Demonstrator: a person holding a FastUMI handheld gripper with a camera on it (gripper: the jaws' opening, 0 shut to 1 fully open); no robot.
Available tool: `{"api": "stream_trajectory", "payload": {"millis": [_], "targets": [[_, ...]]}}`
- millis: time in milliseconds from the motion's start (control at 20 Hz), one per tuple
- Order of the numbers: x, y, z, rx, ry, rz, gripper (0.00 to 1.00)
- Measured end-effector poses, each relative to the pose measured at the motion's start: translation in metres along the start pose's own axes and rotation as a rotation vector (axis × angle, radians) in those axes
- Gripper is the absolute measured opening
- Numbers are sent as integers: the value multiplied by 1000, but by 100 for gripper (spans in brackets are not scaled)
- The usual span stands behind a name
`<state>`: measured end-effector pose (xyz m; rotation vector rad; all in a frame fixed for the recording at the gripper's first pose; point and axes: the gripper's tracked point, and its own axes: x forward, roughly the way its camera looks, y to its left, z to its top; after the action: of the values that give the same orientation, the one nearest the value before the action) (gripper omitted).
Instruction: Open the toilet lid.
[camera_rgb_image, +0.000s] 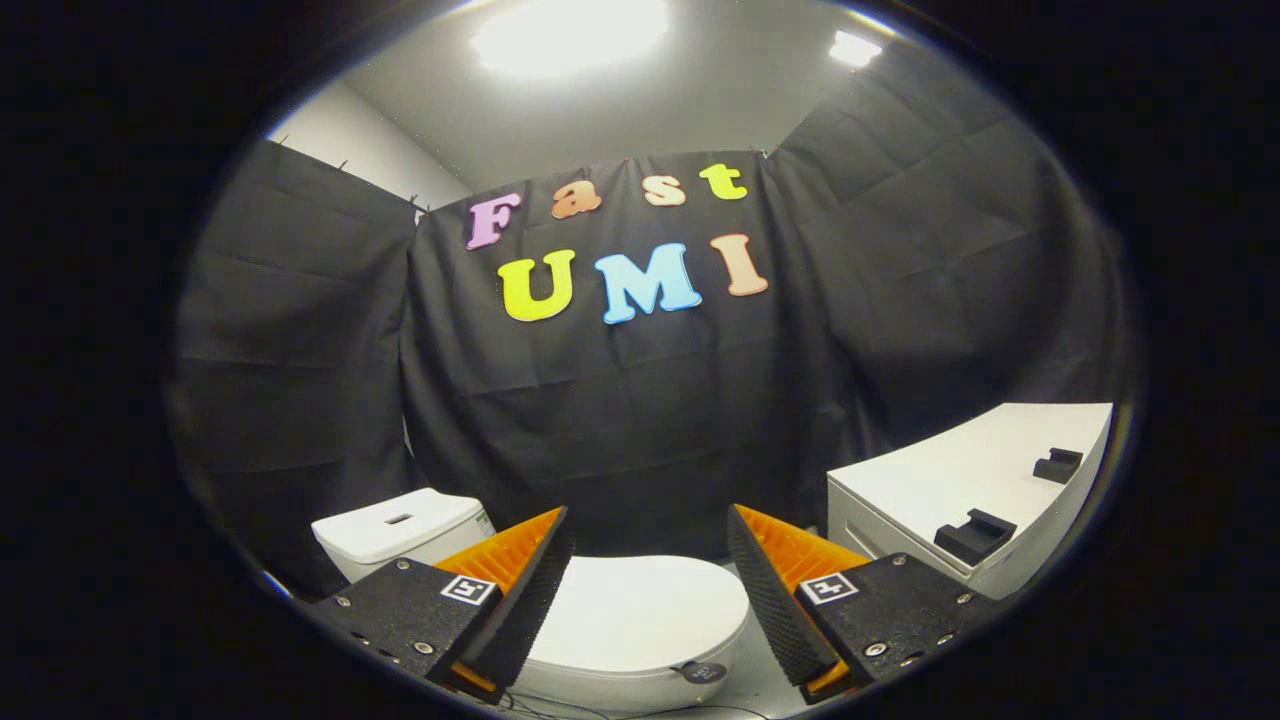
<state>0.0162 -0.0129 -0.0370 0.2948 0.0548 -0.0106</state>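
A white toilet stands low ahead of me with its lid (635, 615) lying flat and shut over the bowl. Its white tank (400, 530) rises behind the left finger, against the black cloth wall. My gripper (650, 530) hovers above the lid with its jaws spread wide and nothing between them. The orange-and-black fingers (520, 590) frame the lid from both sides without touching it. A small dark round tag (705, 672) sits on the lid's front rim near the right finger.
A white cabinet (960, 480) stands to the right of the toilet, with two black holders (975, 535) on its top. Black cloth walls close the booth on three sides. Thin cables lie on the floor below the bowl.
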Motion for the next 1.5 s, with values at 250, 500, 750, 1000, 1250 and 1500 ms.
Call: {"api": "stream_trajectory", "payload": {"millis": [250, 500, 750, 1000, 1250, 1500], "targets": [[18, -16, -20, 132, 51, -53, 95], [28, -36, -60, 306, 105, -129, 95], [25, -50, -105, 507, 133, -165, 95], [23, -72, -150, 675, 170, -255, 94], [19, -76, -187, 795, 204, -308, 94], [15, -74, -223, 924, 248, -347, 94]]}}
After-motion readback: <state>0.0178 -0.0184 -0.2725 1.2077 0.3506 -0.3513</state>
